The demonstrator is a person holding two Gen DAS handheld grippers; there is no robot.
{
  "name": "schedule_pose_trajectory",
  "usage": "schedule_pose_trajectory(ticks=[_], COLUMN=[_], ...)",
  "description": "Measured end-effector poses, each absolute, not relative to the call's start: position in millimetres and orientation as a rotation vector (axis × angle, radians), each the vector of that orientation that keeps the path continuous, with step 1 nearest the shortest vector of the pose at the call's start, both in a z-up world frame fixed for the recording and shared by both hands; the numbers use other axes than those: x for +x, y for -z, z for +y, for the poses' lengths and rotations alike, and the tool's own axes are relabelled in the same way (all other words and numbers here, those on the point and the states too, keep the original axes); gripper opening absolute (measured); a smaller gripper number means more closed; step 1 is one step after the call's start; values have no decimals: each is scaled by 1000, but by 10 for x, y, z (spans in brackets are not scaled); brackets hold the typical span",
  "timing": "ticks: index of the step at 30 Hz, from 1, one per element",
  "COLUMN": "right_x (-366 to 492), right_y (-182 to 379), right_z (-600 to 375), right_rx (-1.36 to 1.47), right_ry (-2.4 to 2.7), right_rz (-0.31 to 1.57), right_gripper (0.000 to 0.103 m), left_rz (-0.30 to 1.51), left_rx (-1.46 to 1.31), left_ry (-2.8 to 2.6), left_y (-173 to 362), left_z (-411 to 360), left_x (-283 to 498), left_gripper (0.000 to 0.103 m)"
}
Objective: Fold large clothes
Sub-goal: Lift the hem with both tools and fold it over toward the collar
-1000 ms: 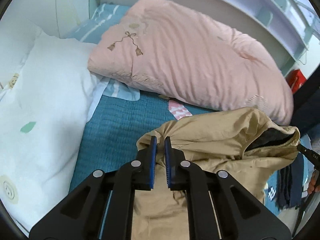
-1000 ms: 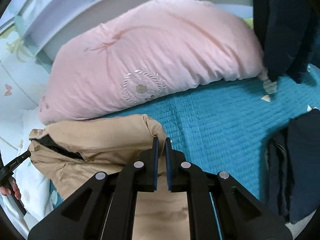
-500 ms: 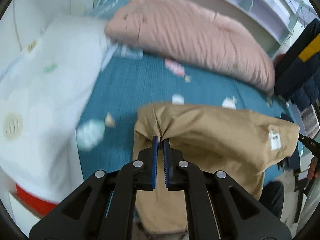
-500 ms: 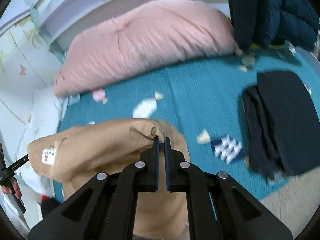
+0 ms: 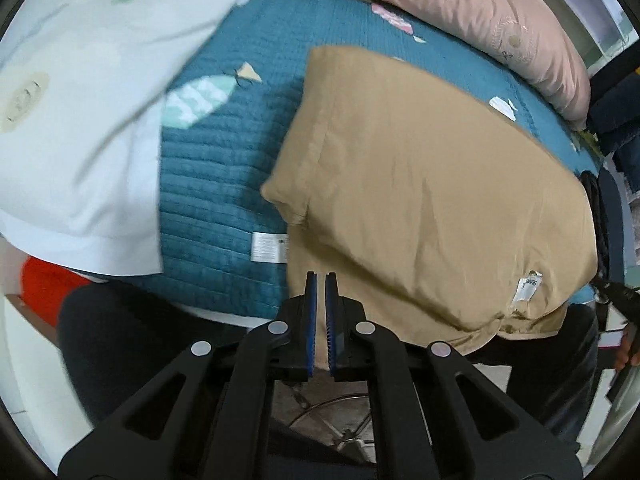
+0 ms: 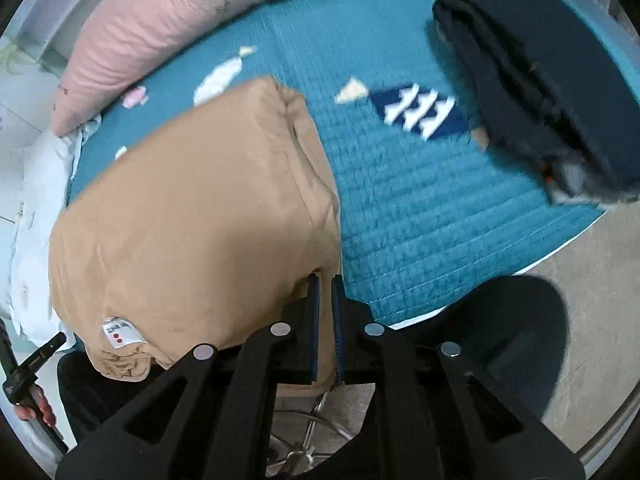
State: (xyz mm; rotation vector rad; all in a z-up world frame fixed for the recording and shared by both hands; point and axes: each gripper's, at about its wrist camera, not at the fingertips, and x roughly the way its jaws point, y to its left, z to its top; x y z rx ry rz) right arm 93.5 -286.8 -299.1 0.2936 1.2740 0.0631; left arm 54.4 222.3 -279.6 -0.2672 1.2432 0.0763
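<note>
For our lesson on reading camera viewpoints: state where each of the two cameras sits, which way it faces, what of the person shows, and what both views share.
Left wrist view: rides the left tongs, looking down over the near bed edge at the tan garment; the person's dark-clad leg shows.
Right wrist view: rides the right tongs, facing the teal quilt and folded dark clothes; a hand shows at lower left.
Shared: the tan garment, teal quilt and pink pillow.
</note>
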Motion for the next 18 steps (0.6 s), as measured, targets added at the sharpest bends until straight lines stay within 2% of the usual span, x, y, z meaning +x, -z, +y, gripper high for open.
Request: schedule_pose_trajectory(ticks=[5, 9, 12, 16, 18], right_x=[941, 1050, 1223, 1386, 1406], right_y=[2591, 2399, 2452, 2815, 3071], right_z=[-2774, -2444, -2213, -2021, -1939], right_rx=[274, 248, 211, 275, 270], right_ry=[-106, -219, -247, -250, -230], right_rz=[1181, 1135, 1138, 1232, 1297], right_gripper=[25, 24, 22, 22, 22], left_rz=[1179, 1126, 1104, 1173, 1264], left_rx=[-230, -231, -240, -330, -351], left_ry=[-34, 63, 112, 168, 189], left_y=[2460, 2321, 2372, 2726, 3026], left_z=[2054, 1796, 1590, 1397, 1283], left_x=[524, 648, 858, 1065, 1108], left_gripper=[8, 8, 8, 8, 8])
